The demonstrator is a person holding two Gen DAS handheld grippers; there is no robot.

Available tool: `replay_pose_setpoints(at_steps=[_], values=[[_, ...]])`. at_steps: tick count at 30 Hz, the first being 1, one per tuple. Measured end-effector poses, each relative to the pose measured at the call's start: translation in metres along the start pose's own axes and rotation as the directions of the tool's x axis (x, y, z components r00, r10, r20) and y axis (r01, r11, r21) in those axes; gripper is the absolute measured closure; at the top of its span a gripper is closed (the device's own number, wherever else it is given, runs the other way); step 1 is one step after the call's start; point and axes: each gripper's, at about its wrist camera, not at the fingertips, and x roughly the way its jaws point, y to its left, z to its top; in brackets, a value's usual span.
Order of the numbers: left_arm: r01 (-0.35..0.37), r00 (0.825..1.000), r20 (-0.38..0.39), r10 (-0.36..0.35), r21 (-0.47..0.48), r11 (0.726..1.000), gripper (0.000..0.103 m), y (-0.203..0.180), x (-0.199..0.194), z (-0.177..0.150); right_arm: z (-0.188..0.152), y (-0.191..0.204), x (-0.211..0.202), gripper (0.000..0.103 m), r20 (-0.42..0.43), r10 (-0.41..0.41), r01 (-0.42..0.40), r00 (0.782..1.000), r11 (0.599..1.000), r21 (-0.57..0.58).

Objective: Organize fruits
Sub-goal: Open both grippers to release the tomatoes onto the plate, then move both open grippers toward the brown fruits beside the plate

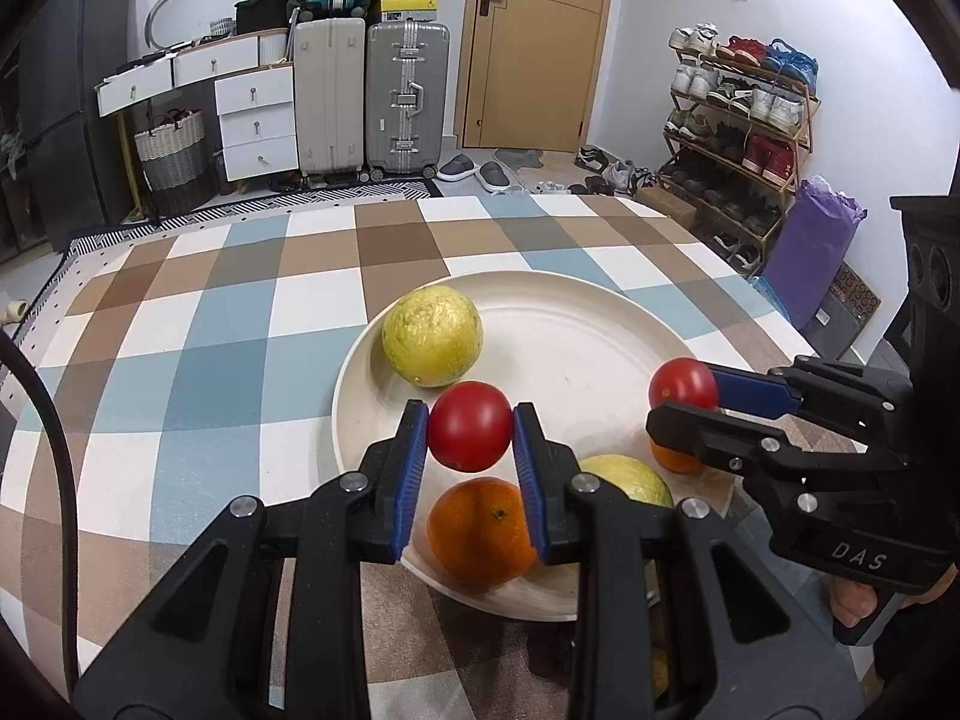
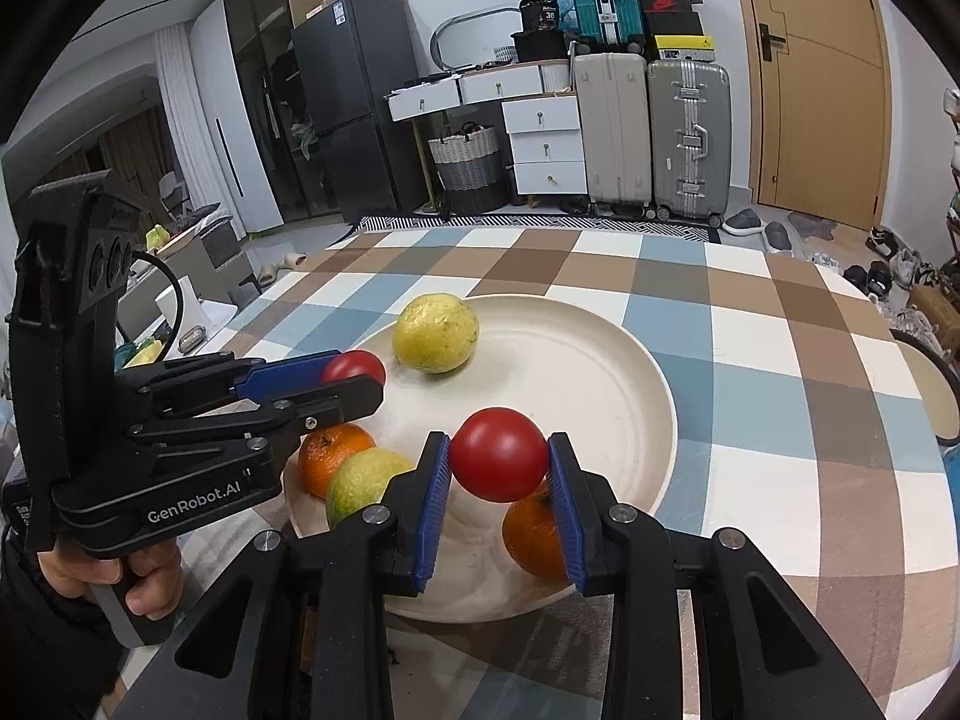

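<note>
**Two tomatoes held over a plate of fruit**

Each gripper clamps a red tomato above a wide cream plate (image 1: 600, 324) that sits on a table covered with a checked cloth (image 1: 240, 312) of blue, brown and white squares.

The left gripper (image 1: 470, 429) has its blue pads pressed on either side of the left tomato (image 1: 470, 426), which hangs above the near-left part of the plate. Seen from the right wrist view, the same gripper comes in from the left edge, and the tomato peeks out at its tip, low over the plate's left rim.

The right gripper (image 2: 498, 456) grips the right tomato (image 2: 498, 453) in the same way, pads tight on both flanks, above the near-middle of the plate. In the left wrist view it enters from the right, over the plate's right side.

On the plate lie four other fruits. A yellow-green citrus (image 1: 432, 335) rests at the far-left side, well apart from the others. Near the front edge sits an orange (image 1: 480, 531), touching or just beside a green-yellow fruit (image 1: 627, 480). A second orange (image 2: 534, 534) lies under the right gripper's fingers, partly hidden.

A person's hand (image 2: 138, 576) wraps the left gripper's handle.

Beyond the table stand suitcases (image 1: 372, 96), a white drawer unit (image 1: 255, 114), a wooden door (image 1: 534, 42) and a shoe rack (image 1: 738, 120).
</note>
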Motion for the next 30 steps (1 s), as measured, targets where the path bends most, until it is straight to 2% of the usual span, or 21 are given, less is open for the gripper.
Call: replay_pose_setpoints(at_steps=[11, 13, 17, 21, 22, 23, 25, 29, 30], values=[[-0.007, 1.0, 0.023, 0.007, 0.009, 1.0, 0.076, -0.003, -0.009, -0.003, -0.002, 0.003, -0.001, 0.067, 0.016, -0.025, 0.025, 1.0, 0.999, -0.02], [-0.003, 1.0, 0.02, 0.003, 0.0, 1.0, 0.067, -0.001, -0.013, -0.004, -0.002, 0.002, -0.003, 0.061, 0.028, -0.031, 0.031, 0.999, 0.999, -0.02], [-0.017, 0.999, 0.044, 0.017, -0.008, 1.0, 0.052, 0.0, -0.023, -0.006, -0.001, 0.001, -0.008, 0.057, 0.05, -0.036, 0.036, 0.998, 0.999, -0.015], [-0.017, 0.997, 0.069, 0.018, -0.021, 1.0, 0.026, 0.001, -0.035, -0.008, -0.002, 0.002, -0.013, 0.046, 0.064, -0.041, 0.042, 0.997, 0.999, -0.016], [-0.021, 0.997, 0.073, 0.022, -0.02, 1.0, 0.022, 0.001, -0.038, -0.008, -0.004, 0.003, -0.014, 0.039, 0.068, -0.049, 0.05, 0.996, 0.999, -0.018], [-0.026, 0.997, 0.078, 0.028, -0.019, 0.999, 0.022, 0.001, -0.04, -0.008, -0.004, 0.003, -0.015, 0.035, 0.073, -0.054, 0.055, 0.996, 0.998, -0.018], [-0.035, 0.996, 0.08, 0.036, -0.019, 0.999, 0.019, 0.001, -0.045, -0.009, -0.006, 0.003, -0.017, 0.019, 0.082, -0.053, 0.054, 0.995, 0.999, -0.01], [-0.052, 0.995, 0.081, 0.053, -0.016, 0.999, 0.012, 0.0, -0.051, -0.013, -0.008, 0.005, -0.021, 0.01, 0.097, -0.081, 0.083, 0.992, 0.996, -0.016], [-0.055, 0.995, 0.083, 0.056, -0.016, 0.998, 0.01, -0.001, -0.053, -0.015, -0.009, 0.005, -0.022, 0.005, 0.099, -0.087, 0.089, 0.991, 0.996, -0.015]])
